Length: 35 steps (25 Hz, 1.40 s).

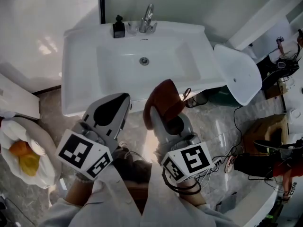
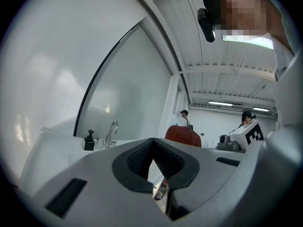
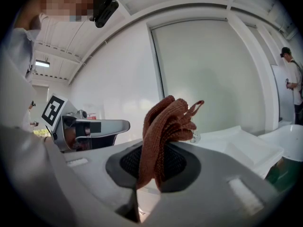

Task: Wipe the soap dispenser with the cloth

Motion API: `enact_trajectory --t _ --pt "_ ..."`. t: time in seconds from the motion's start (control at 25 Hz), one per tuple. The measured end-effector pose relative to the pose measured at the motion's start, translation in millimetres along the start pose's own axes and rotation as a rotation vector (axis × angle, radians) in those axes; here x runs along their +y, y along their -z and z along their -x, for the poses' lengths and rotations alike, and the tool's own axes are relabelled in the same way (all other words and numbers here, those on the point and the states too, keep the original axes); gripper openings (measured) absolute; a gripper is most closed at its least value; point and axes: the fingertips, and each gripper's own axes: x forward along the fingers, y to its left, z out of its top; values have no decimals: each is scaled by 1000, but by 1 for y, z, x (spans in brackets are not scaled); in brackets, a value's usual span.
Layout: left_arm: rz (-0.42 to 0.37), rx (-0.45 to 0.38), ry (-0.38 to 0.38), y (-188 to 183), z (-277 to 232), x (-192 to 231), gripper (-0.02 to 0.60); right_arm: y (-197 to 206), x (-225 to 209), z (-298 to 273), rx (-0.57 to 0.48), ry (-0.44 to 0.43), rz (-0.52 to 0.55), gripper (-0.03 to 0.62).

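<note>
The right gripper (image 3: 156, 165) clamped the cloth (image 3: 165, 122) and the left gripper (image 2: 154, 163) was closed on nothing, both short of the sink (image 1: 80, 72), where the soap dispenser (image 1: 118, 28) stood at the back rim beside the tap (image 1: 147, 17), probably needing steadying during wiping.

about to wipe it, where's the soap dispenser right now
In the head view the soap dispenser stands on the sink back ledge, just left of the faucet.
</note>
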Motion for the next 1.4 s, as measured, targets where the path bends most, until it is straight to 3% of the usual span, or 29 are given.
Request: enact_trajectory --t 0.8,1.4 --pt "19 -31 -124 -13 -25 84 5 -10 -26 -88 28 -67 39 55" --pt "17 -47 -261 -34 -114 146 5 -37 -99 -198 42 -206 113 55"
